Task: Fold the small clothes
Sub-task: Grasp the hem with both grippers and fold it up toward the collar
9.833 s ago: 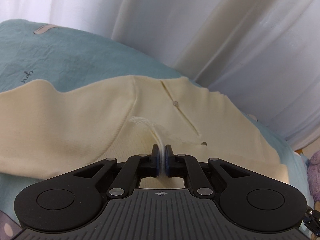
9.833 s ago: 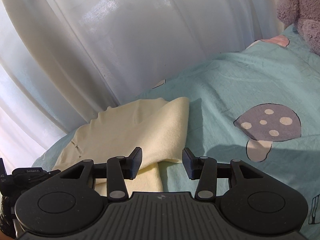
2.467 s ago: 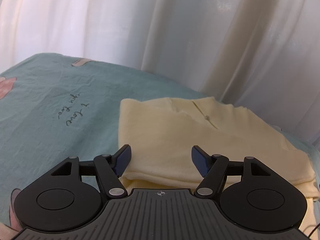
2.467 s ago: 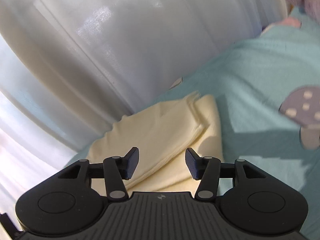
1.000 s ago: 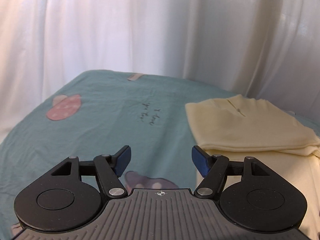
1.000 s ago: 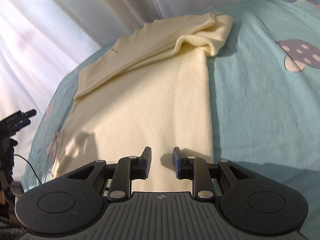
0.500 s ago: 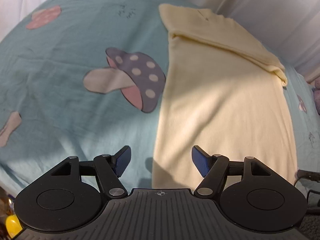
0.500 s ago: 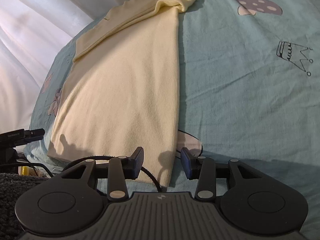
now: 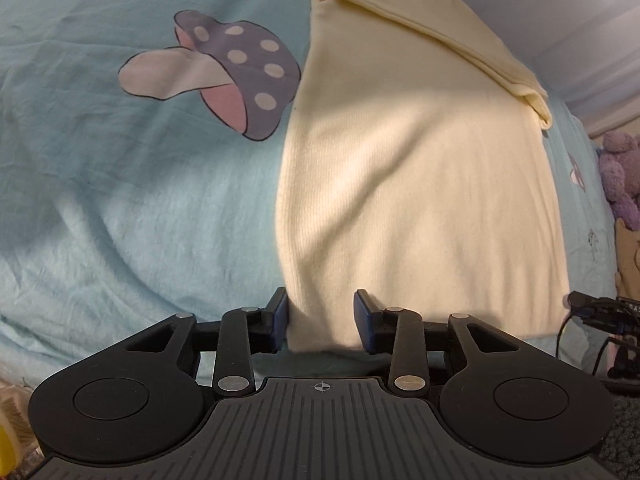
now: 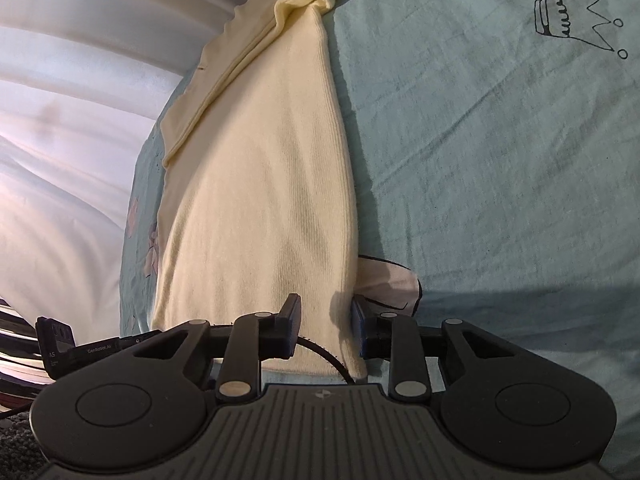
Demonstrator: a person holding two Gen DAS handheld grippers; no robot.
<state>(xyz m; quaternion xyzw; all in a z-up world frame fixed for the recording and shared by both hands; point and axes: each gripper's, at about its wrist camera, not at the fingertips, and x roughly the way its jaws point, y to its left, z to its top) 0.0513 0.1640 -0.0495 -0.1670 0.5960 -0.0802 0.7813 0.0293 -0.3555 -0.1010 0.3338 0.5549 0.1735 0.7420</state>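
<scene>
A pale yellow knit garment lies flat on the teal bedsheet, its top part folded down across the far end. My left gripper is open, its jaws astride the garment's near left hem corner. In the right wrist view the same garment runs away from me. My right gripper is open, its jaws astride the near right hem corner. Neither gripper has closed on the cloth.
The sheet carries a mushroom print left of the garment and a crown drawing to the right. White curtains hang behind the bed. A purple plush toy sits at the far right. A black cable lies under the hem.
Both grippers have come down from the folded top end to the near hem. Each has moved closer, so a hem corner now sits between its jaws, and the left jaws have narrowed.
</scene>
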